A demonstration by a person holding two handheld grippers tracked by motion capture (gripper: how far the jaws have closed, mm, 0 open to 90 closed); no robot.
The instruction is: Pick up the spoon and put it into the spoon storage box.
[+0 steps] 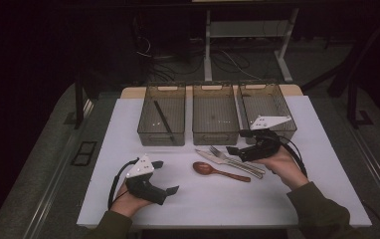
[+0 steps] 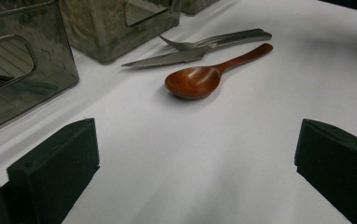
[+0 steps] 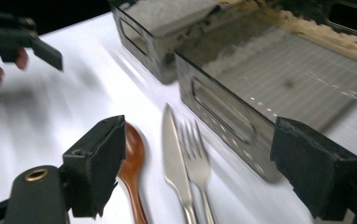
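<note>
Hovering right tool (image 1: 237, 142): hanging over the handles of the cutlery, jaws wide, nothing between the pads; knife and fork lying below the gap in the right gripper view
Left tool (image 1: 165, 177): resting low at the near left of the surface (image 1: 208, 199), jaws wide, gripping nothing
Knife (image 1: 228, 163): lying flat on the surface, just in front of the middle bin, touching the fork
Fork (image 1: 235, 160): lying beside the knife, tines pointing left
Wooden spoon (image 1: 218, 171): lying just nearer than the knife, bowl to the left, apart from both tools
Left bin (image 1: 162, 114): holding a dark stick
Middle bin (image 1: 215, 114): standing behind the cutlery
Right bin (image 1: 267, 107): standing behind the right tool
</note>
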